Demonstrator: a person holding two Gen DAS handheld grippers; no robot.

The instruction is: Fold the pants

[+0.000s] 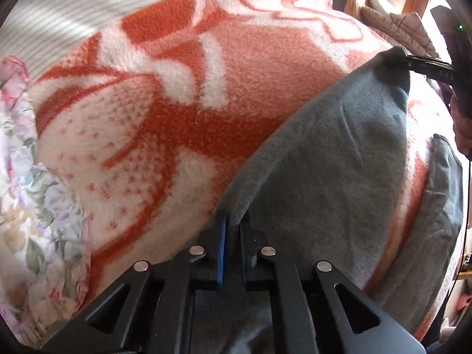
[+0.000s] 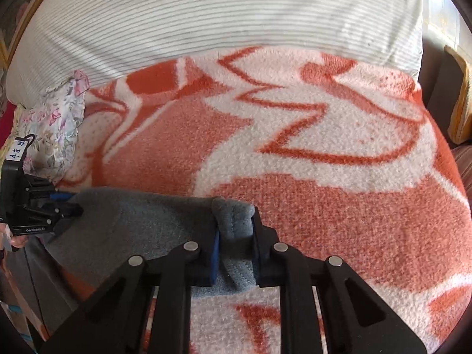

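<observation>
Both claws, left (image 1: 231,221) and right (image 2: 236,236), are clamped on the gray pants (image 1: 324,159), one at each end. The pants stretch left to right between them, near the front edge of the orange blanket (image 2: 295,147).

"GenRobot AI" and tag "4主" on left tool (image 2: 69,208)

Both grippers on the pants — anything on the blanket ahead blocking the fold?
Nothing visible. The left gripper and right gripper both clamp the grey pants; the orange blanket ahead looks bare. A floral cloth lies off left.
</observation>
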